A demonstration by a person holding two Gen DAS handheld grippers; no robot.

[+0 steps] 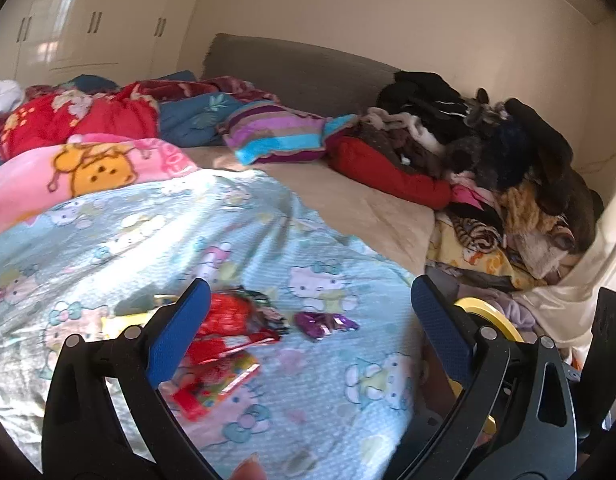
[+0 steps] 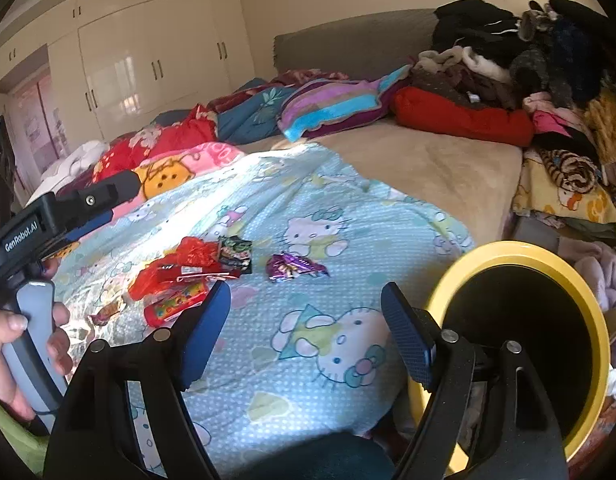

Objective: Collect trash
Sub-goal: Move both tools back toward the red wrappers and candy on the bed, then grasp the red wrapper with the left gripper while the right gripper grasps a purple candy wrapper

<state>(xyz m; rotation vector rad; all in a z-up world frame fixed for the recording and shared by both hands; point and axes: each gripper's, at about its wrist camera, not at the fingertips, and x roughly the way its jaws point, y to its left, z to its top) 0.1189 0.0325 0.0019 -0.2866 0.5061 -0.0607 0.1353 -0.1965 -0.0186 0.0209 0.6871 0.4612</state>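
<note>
Two grippers hang over a bed. Only the right wrist view shows the whole yellow bin [image 2: 524,256], dark inside, just beside the bed, and the hand [image 2: 12,344] holding the left gripper's grey handle. The left view shows just the bin's rim. The right gripper [image 2: 304,328] has its blue pads wide apart, with nothing between them. The left gripper [image 1: 308,328] is wide apart too. Farther off, red wrappers [image 2: 176,268] and a purple wrapper [image 2: 296,267] lie on the cat blanket [image 2: 328,216].

Both grippers, left [image 1: 308,320] and right [image 2: 306,320], fingers apart, empty.
</note>
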